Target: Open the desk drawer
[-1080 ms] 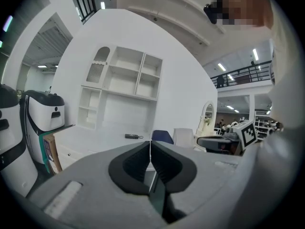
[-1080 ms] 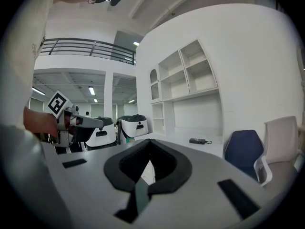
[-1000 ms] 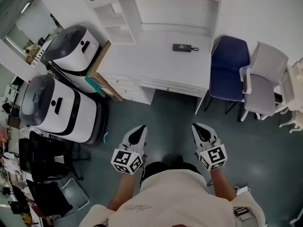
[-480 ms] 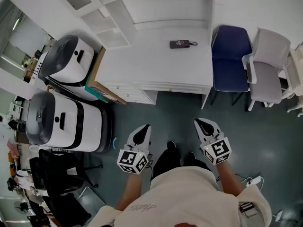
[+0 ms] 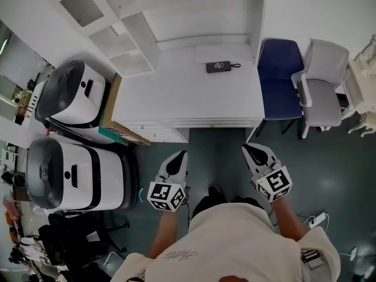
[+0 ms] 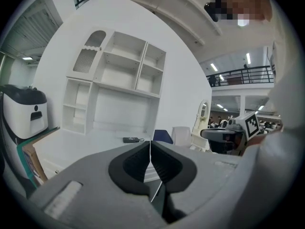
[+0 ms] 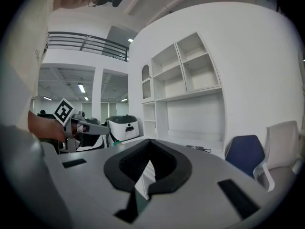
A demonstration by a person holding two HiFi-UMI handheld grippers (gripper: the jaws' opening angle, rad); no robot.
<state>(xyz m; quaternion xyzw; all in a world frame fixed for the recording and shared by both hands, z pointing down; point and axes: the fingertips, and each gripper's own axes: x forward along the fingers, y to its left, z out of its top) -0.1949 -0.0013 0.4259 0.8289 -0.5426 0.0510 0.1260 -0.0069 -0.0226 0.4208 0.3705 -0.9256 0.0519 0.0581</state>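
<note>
A: Left to right. Two white machines stood left of the table, with a board leaning between them. The left claw hung over the floor. Its jaws were pressed together with nothing in them.

B: Drawer?

A: The drawer sat shut in the stack under the table's left front edge. It was just ahead of the left claw and not touching it. A black device lay toward the back of the table. The right claw was also closed and empty, near the table's right front corner. A blue chair and a grey chair stood beyond it.

B: How to approach well?

A: My judgement is that the left claw is better placed. Part its jaws before reaching and come in level with the drawer front. Take the handle square, then pull straight back along the runners. The handle was too small to make out from here.

B: Change from a second ago?

A: The table front had drawn nearer to both claws. The machines had slid toward the left edge of the head view. The claws kept their spacing.
</note>
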